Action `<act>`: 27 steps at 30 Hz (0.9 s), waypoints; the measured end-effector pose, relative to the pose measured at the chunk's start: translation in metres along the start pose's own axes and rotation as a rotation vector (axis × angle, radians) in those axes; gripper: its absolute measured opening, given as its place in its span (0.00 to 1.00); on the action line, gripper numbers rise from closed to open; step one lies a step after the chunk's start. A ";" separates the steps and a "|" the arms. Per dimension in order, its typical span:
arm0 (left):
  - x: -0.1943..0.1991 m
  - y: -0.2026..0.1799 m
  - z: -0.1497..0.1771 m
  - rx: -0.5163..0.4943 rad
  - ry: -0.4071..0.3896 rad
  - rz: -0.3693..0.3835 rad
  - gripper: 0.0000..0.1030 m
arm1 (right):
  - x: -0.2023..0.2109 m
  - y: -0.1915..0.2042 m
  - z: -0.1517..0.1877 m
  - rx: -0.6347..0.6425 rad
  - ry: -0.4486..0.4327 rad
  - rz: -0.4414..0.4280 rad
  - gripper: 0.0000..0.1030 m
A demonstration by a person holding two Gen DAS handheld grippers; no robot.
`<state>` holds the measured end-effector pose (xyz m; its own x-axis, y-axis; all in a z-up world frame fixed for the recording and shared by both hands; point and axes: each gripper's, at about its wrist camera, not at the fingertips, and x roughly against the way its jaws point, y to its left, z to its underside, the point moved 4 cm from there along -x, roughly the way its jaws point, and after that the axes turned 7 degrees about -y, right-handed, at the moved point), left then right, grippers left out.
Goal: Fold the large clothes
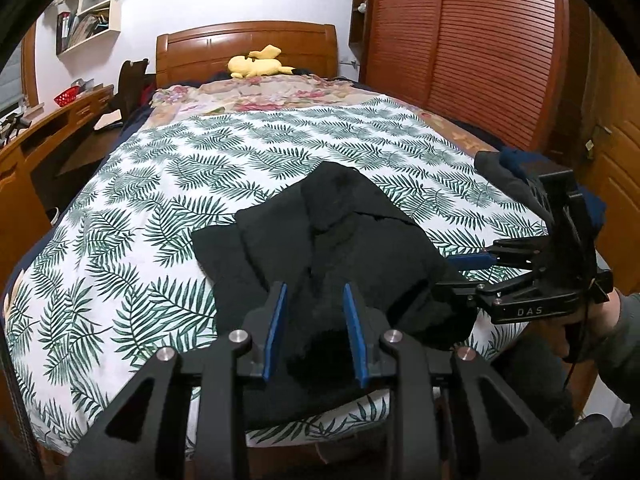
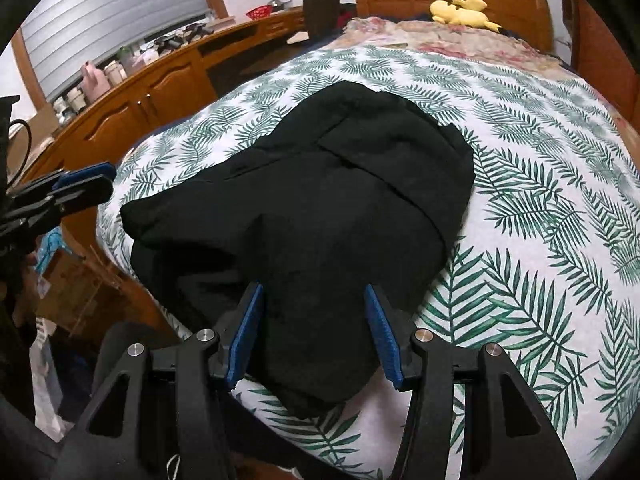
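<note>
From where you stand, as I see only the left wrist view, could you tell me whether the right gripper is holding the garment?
Observer: No. From its own camera the right gripper is open, with both pads clear of the black garment.
Operator: Thank you. What lies further along the counter to my left?
Observer: A pink jug stands there among pale jars.
Operator: And behind them?
Observer: A window blind, lowered.
</note>
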<state>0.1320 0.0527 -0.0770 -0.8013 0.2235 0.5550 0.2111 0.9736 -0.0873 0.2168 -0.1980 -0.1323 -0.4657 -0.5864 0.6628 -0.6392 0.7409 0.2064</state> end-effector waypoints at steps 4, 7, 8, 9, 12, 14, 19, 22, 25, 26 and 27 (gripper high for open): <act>-0.004 -0.004 0.002 -0.003 0.013 0.005 0.26 | 0.001 -0.001 0.001 -0.008 -0.003 -0.004 0.52; -0.007 -0.007 0.003 -0.005 0.021 0.012 0.26 | 0.002 -0.002 0.002 -0.019 -0.008 -0.006 0.52; -0.008 -0.009 0.003 -0.005 0.023 0.015 0.26 | 0.002 -0.003 0.002 -0.024 -0.010 -0.006 0.52; -0.009 -0.009 0.003 -0.006 0.024 0.018 0.26 | 0.003 -0.003 0.003 -0.026 -0.011 -0.006 0.52; -0.012 -0.012 0.006 -0.010 0.038 0.034 0.26 | 0.003 -0.003 0.003 -0.029 -0.012 -0.004 0.52; -0.017 -0.012 0.008 -0.009 0.047 0.043 0.26 | 0.005 -0.003 0.004 -0.034 -0.013 -0.003 0.52; -0.032 -0.006 0.015 0.019 0.084 0.037 0.26 | 0.008 -0.004 0.005 -0.038 -0.011 -0.002 0.52; -0.042 -0.004 0.023 0.031 0.115 0.040 0.26 | 0.010 -0.005 0.007 -0.044 -0.011 -0.004 0.52; -0.053 -0.003 0.032 0.042 0.145 0.046 0.27 | 0.011 -0.008 0.009 -0.052 -0.008 -0.009 0.52; -0.056 -0.003 0.035 0.050 0.153 0.049 0.27 | 0.011 -0.009 0.009 -0.054 -0.006 -0.010 0.52; -0.058 -0.003 0.037 0.059 0.158 0.055 0.27 | 0.012 -0.010 0.010 -0.055 -0.005 -0.011 0.52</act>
<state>0.1574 0.0382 -0.1394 -0.6906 0.2707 0.6707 0.2155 0.9622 -0.1665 0.2115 -0.2152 -0.1335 -0.4624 -0.5959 0.6566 -0.6096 0.7514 0.2526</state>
